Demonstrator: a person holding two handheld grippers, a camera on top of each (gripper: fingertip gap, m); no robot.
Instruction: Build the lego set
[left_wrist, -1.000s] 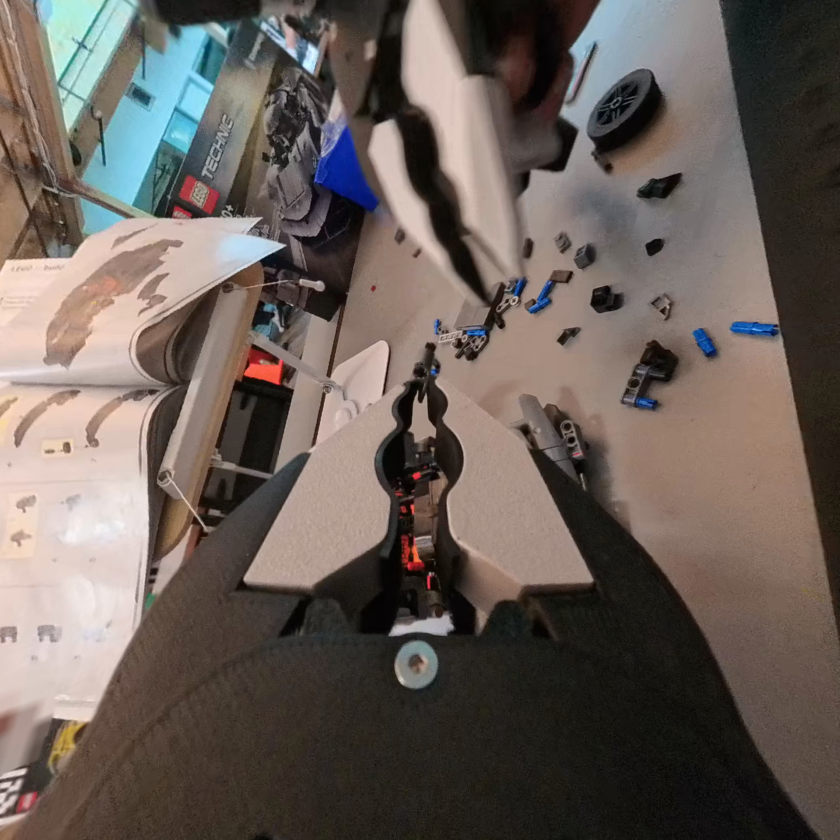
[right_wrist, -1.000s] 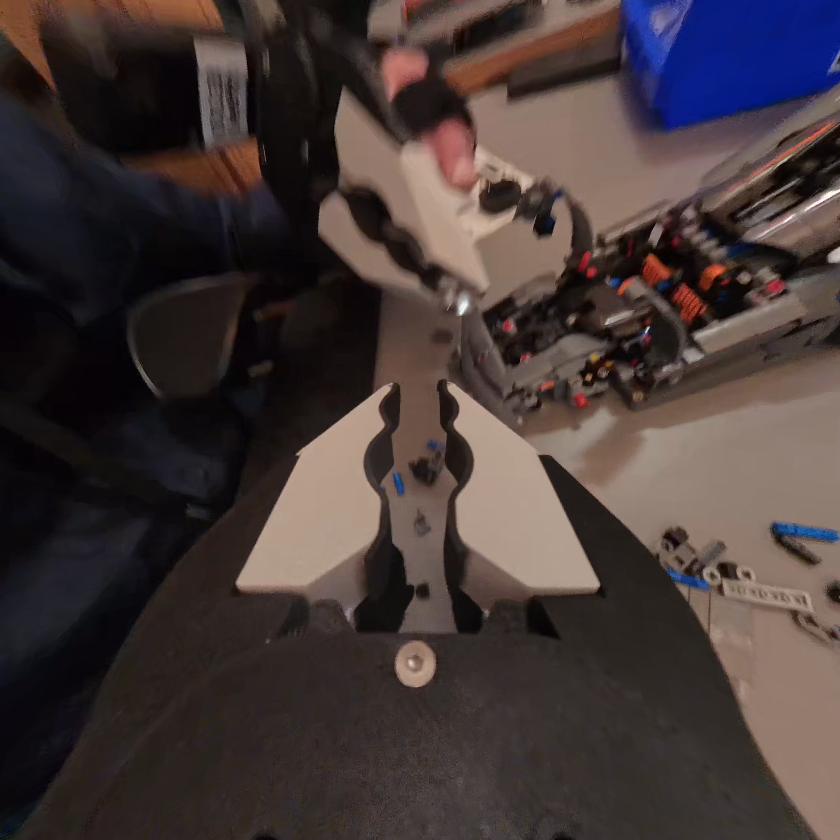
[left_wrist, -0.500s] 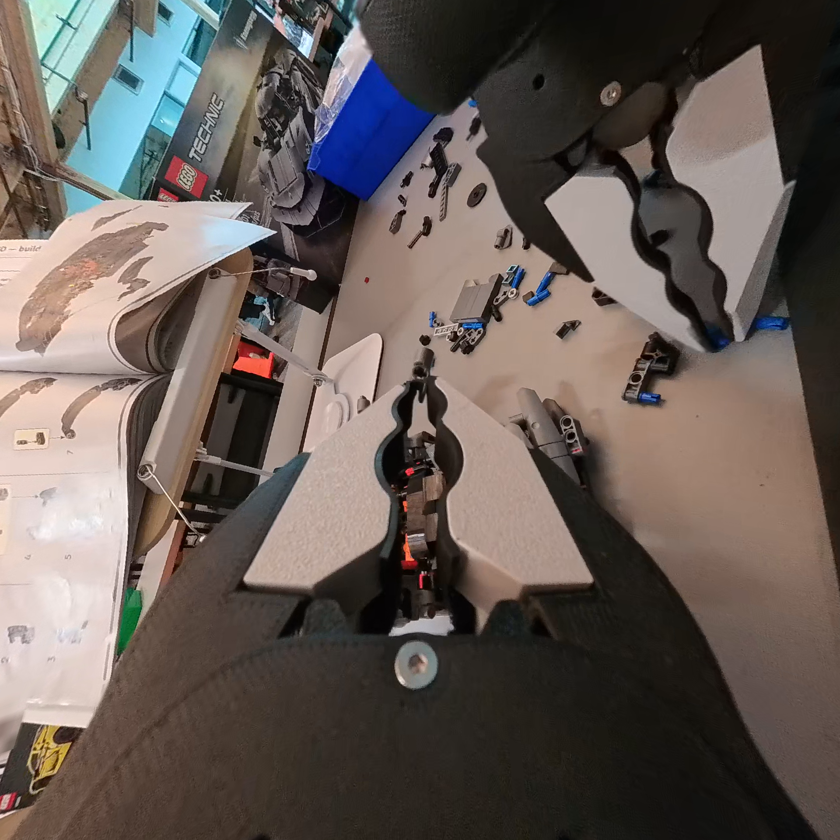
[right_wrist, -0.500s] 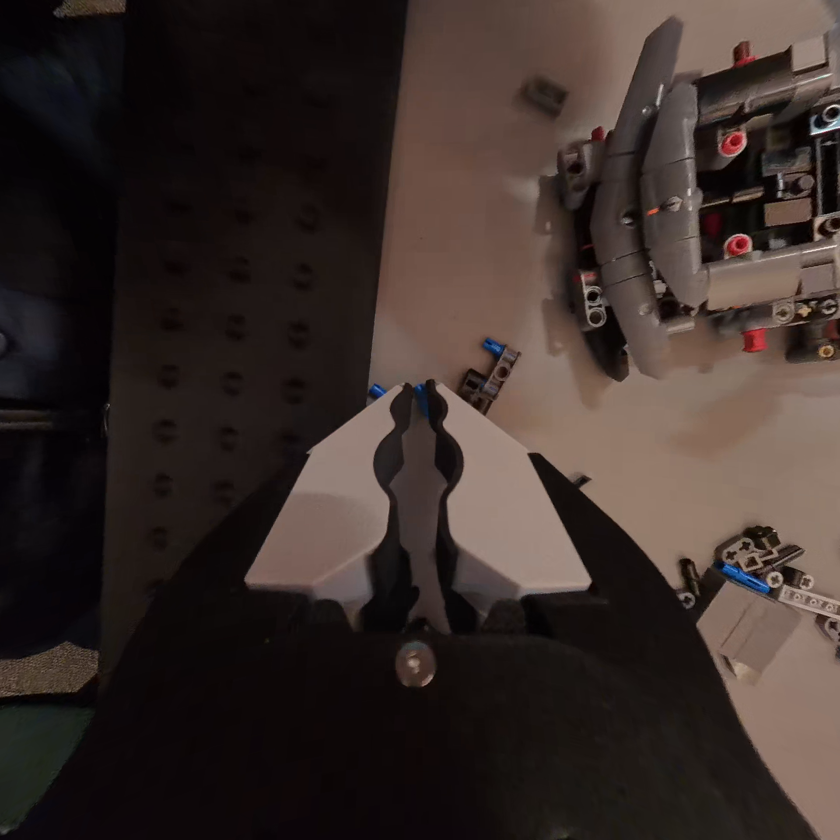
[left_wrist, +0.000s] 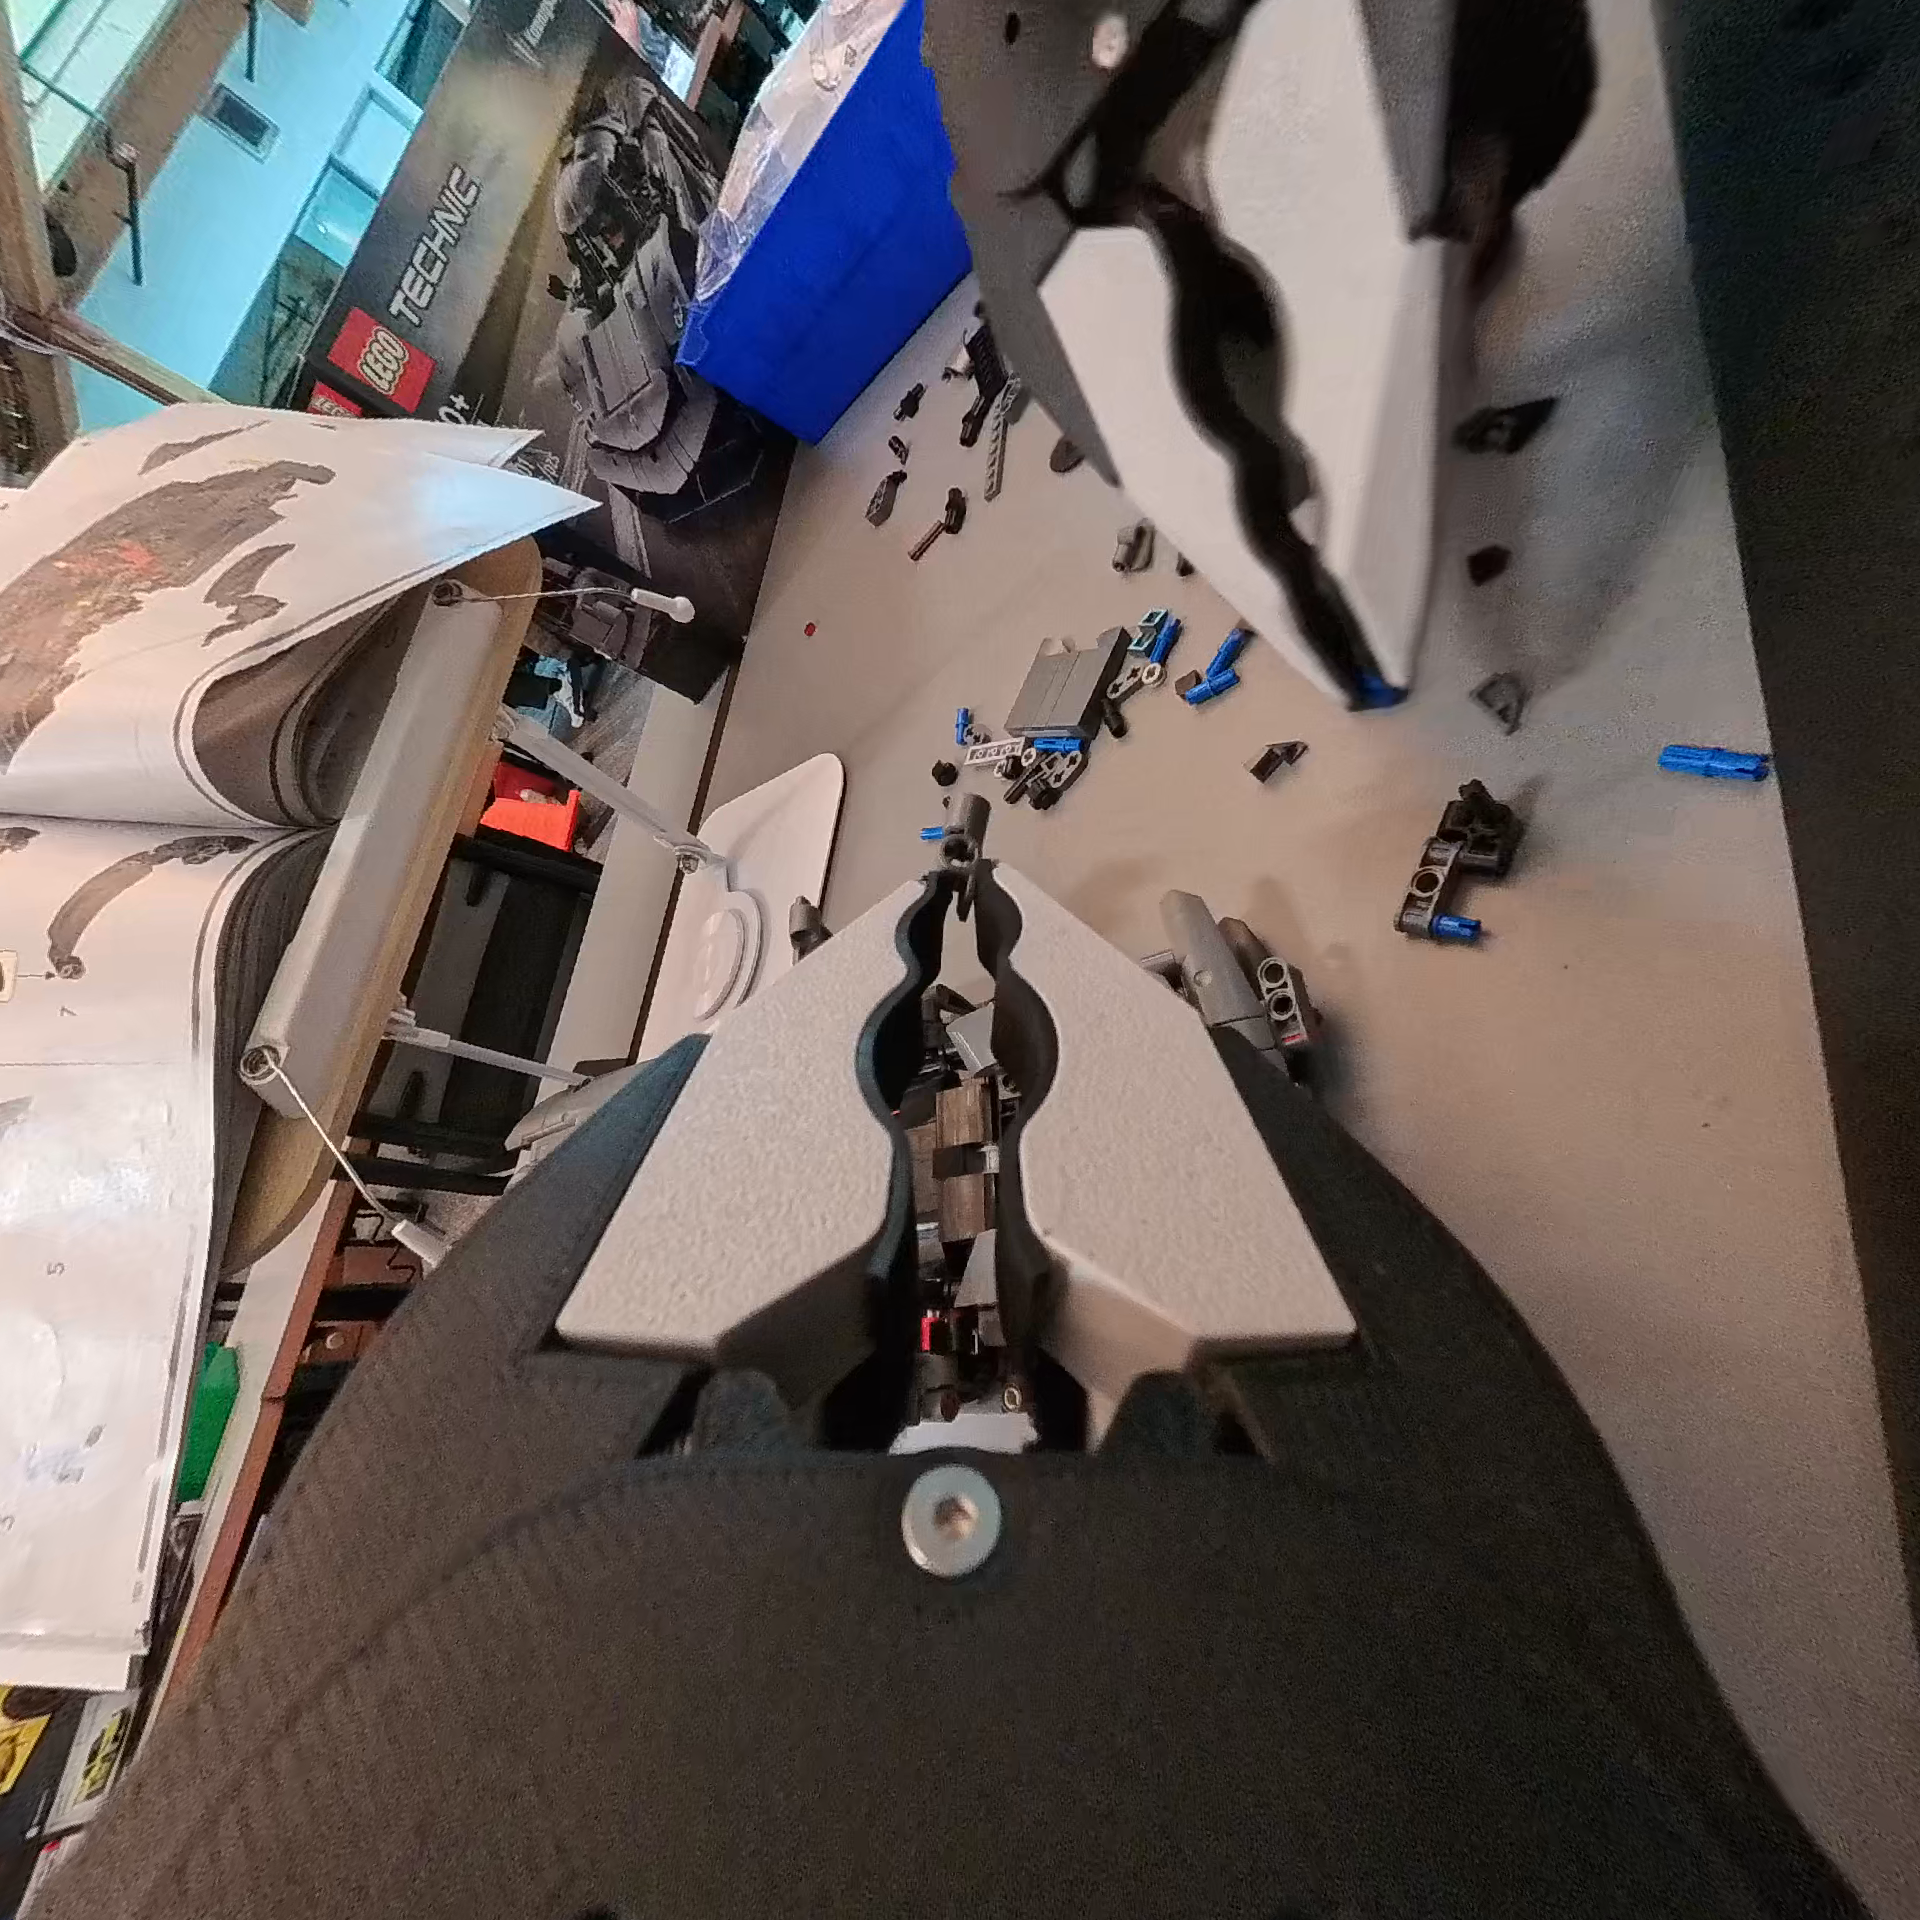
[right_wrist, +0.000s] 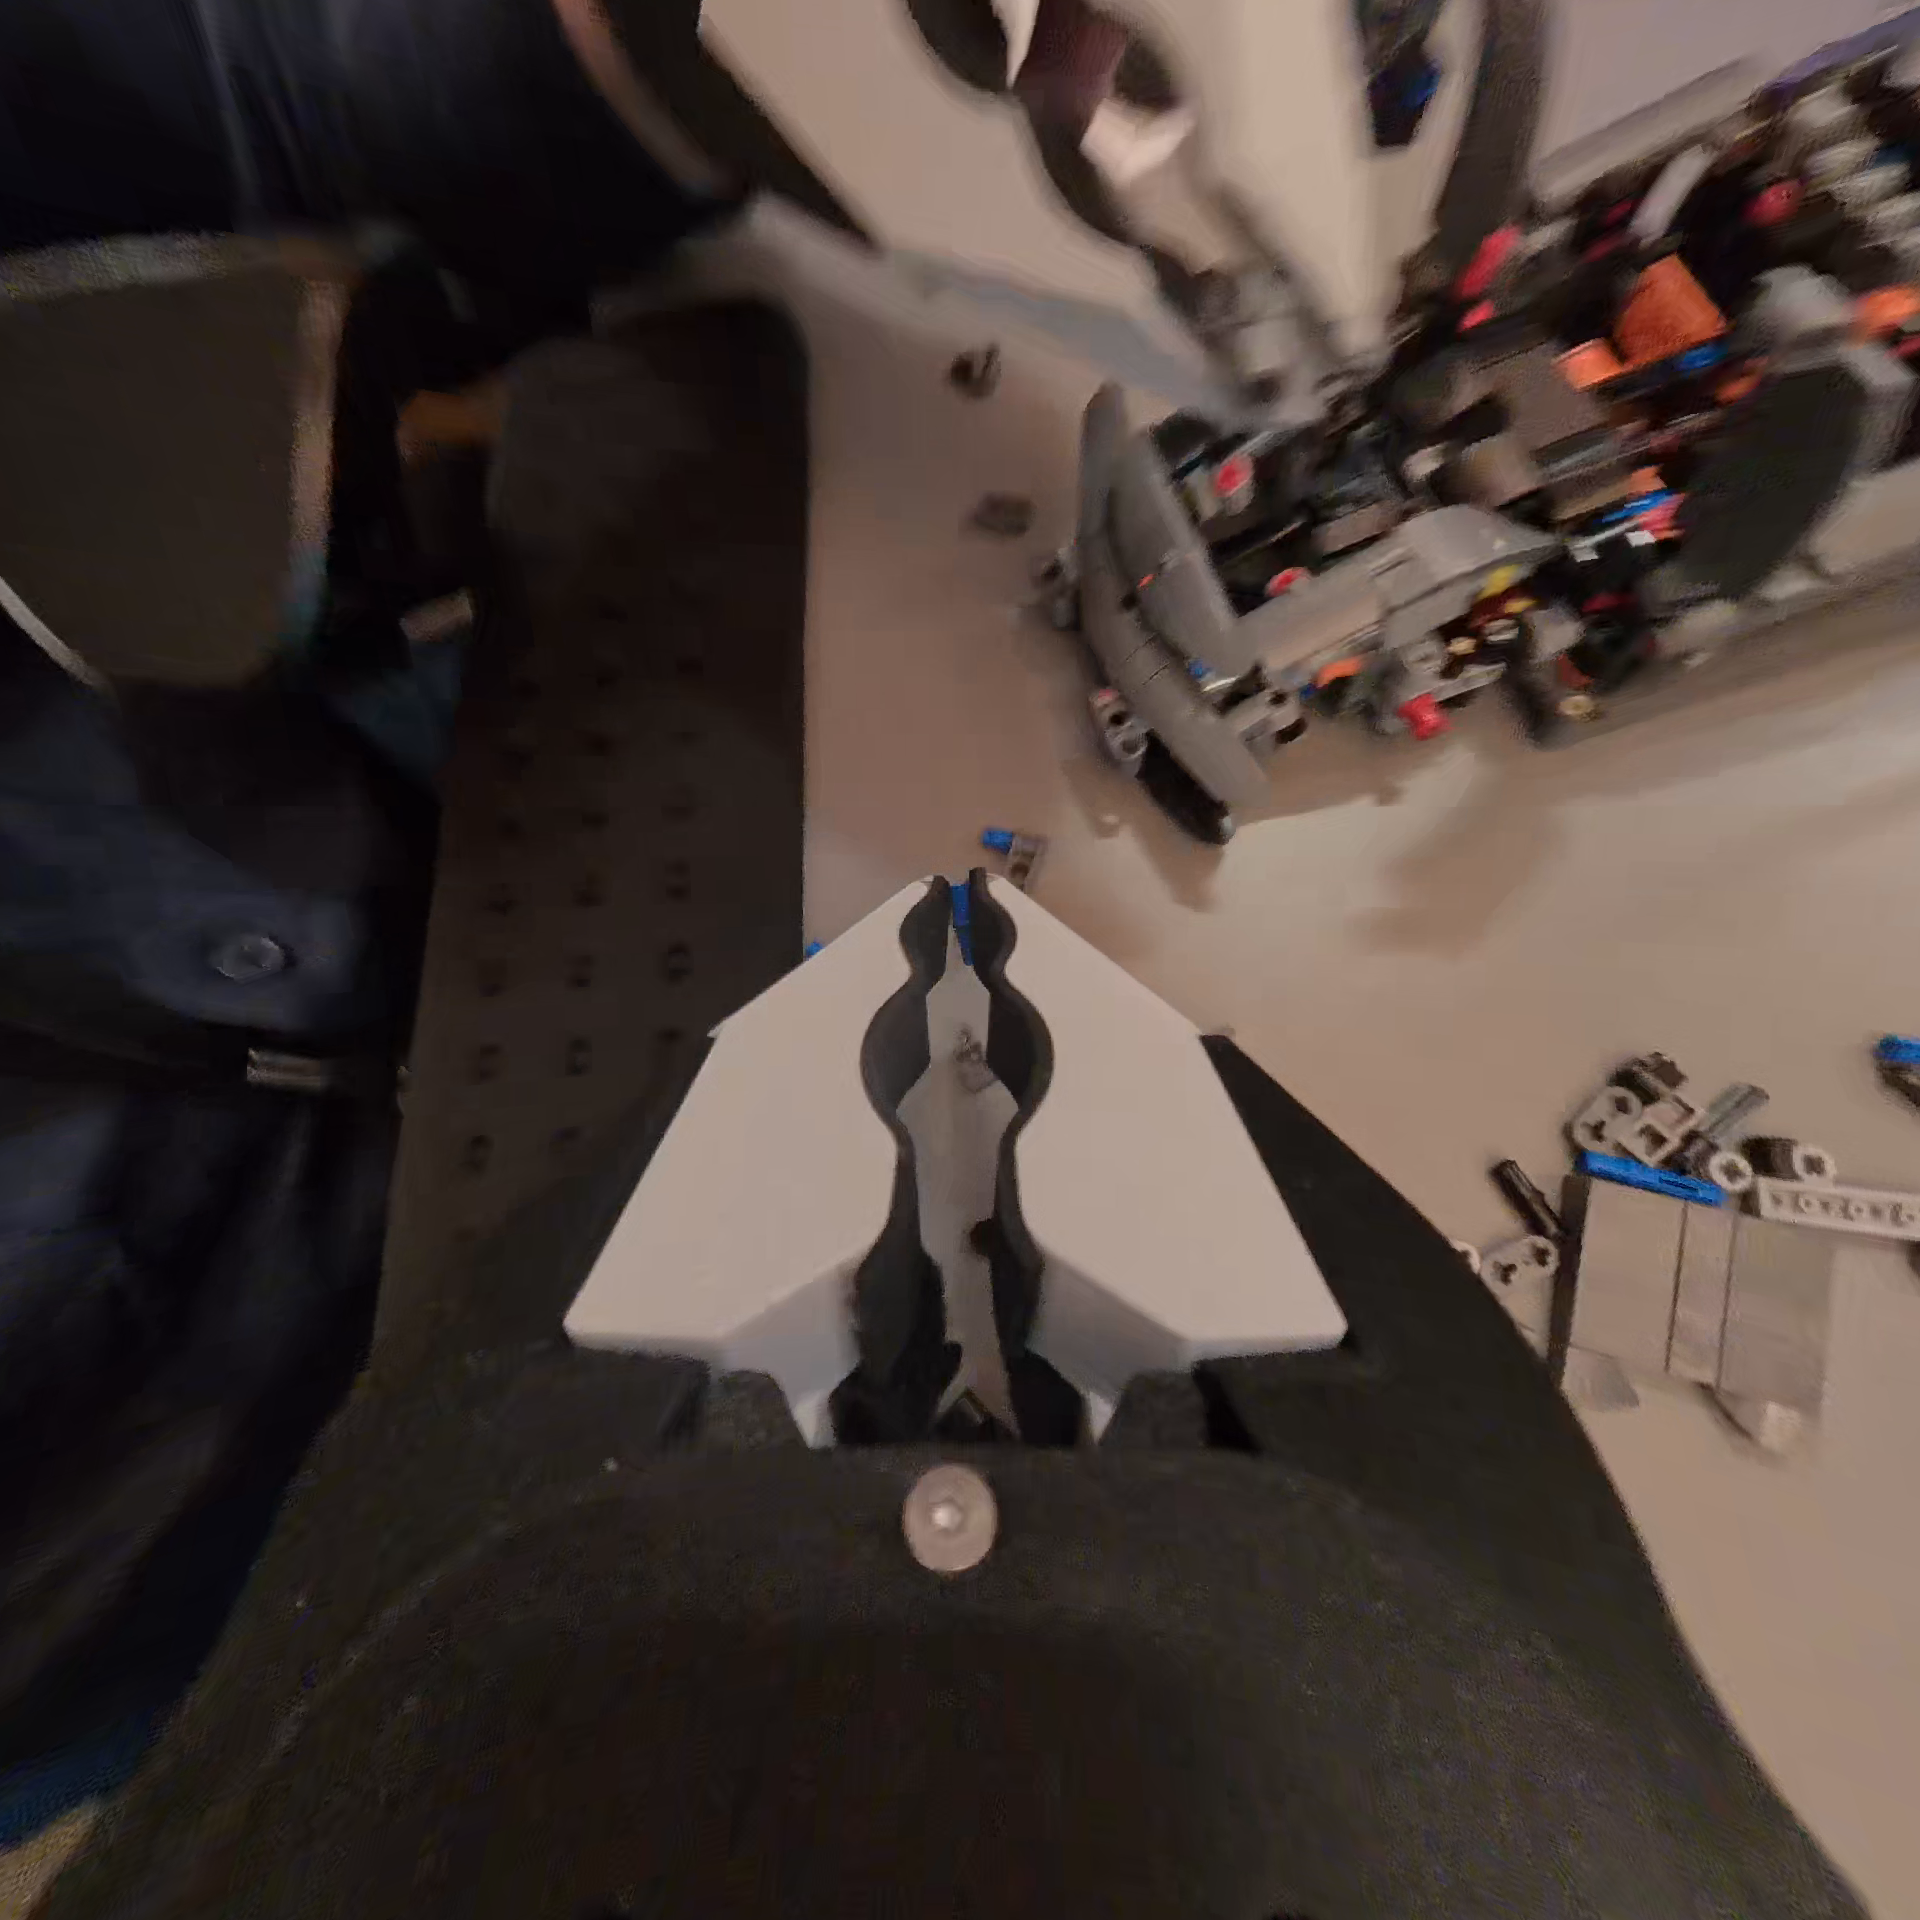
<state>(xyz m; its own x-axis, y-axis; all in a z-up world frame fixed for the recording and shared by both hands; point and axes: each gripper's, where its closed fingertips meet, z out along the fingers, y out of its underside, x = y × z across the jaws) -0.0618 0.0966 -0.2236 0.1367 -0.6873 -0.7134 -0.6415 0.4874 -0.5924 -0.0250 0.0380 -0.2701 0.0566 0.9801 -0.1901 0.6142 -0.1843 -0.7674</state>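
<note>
- My left gripper (left_wrist: 961, 883) has its fingers closed on a small dark peg piece (left_wrist: 964, 831) that sticks out past the tips.
- Under it sits the big lego car (right_wrist: 1455, 582), grey and black with red and orange bits, on the pale surface (left_wrist: 1507, 1195).
- My right gripper (right_wrist: 958, 896) has its fingers squeezed on a little blue pin (right_wrist: 963, 914), held above the surface near its front edge.
- In the left wrist view, my right gripper hangs high up, with the blue pin at its tip.
- Loose pieces lie all over the surface: a long blue pin (left_wrist: 1712, 762), a black corner piece (left_wrist: 1460, 860) and a flat grey panel (right_wrist: 1694, 1309).
- The open instruction book (left_wrist: 125, 748) leans on a stand at the left, beside the set's dark box (left_wrist: 540, 260) and a blue bin (left_wrist: 831, 270).
- The right wrist view is blurry, so I think the car is touched only by my left gripper, but I can't be sure.
</note>
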